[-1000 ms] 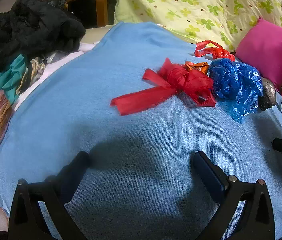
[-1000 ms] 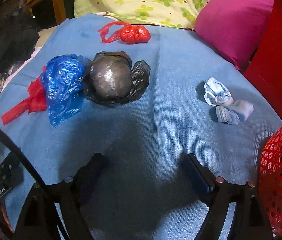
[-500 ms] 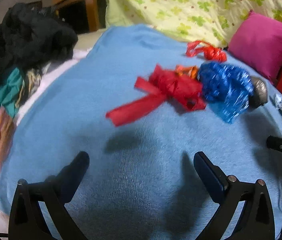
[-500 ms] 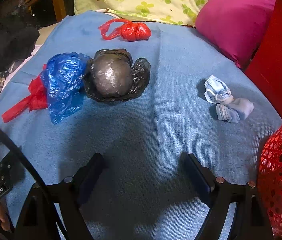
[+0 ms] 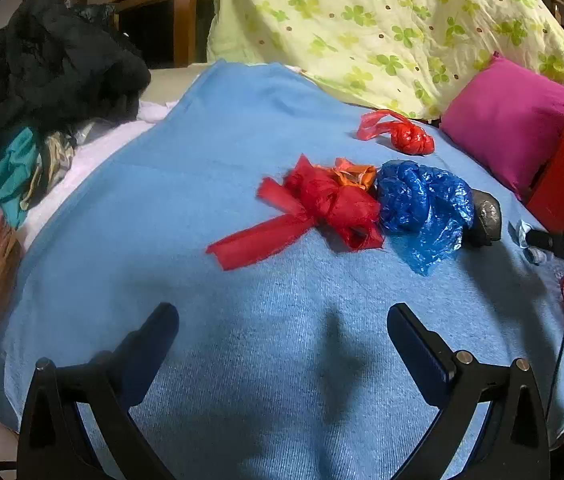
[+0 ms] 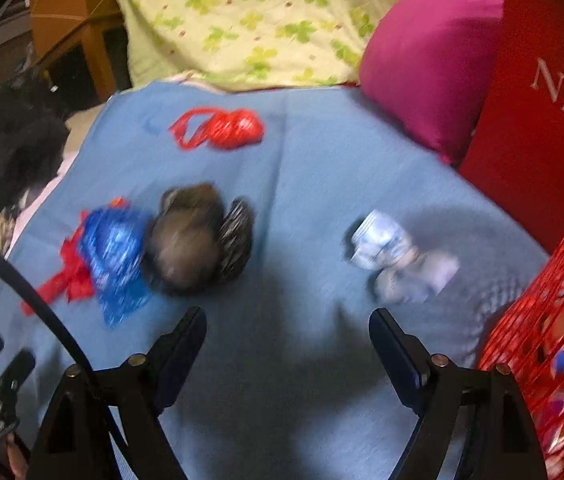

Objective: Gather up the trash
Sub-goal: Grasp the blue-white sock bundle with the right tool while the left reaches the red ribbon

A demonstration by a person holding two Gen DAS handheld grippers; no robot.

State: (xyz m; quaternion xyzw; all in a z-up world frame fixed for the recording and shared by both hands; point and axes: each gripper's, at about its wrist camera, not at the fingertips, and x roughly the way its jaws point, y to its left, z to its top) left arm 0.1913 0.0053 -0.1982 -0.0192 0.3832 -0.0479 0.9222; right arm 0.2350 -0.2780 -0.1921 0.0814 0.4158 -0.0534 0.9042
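Note:
Trash lies on a blue blanket (image 5: 201, 184). In the left wrist view, a red plastic bag (image 5: 314, 208) sits mid-blanket with an orange wrapper (image 5: 356, 174) behind it and a crumpled blue bag (image 5: 422, 208) to its right. A knotted red bag (image 5: 406, 136) lies farther back. My left gripper (image 5: 282, 320) hovers open and empty in front of them. In the blurred right wrist view, a black bag (image 6: 197, 240) and pale blue face masks (image 6: 398, 260) lie beyond my open, empty right gripper (image 6: 288, 320). The knotted red bag (image 6: 225, 130) is at the back.
A red mesh basket (image 6: 554, 344) holding some trash stands at the right edge. A red box (image 6: 538, 100) and a magenta cushion (image 5: 510, 120) sit at back right, a clover-print quilt (image 5: 362, 28) behind. Piled clothes (image 5: 21, 92) lie along the left.
Both grippers have risen and pulled back a little, so the trash looks smaller and farther. The right view swung and tilted, showing more basket and box. Nothing was picked up.

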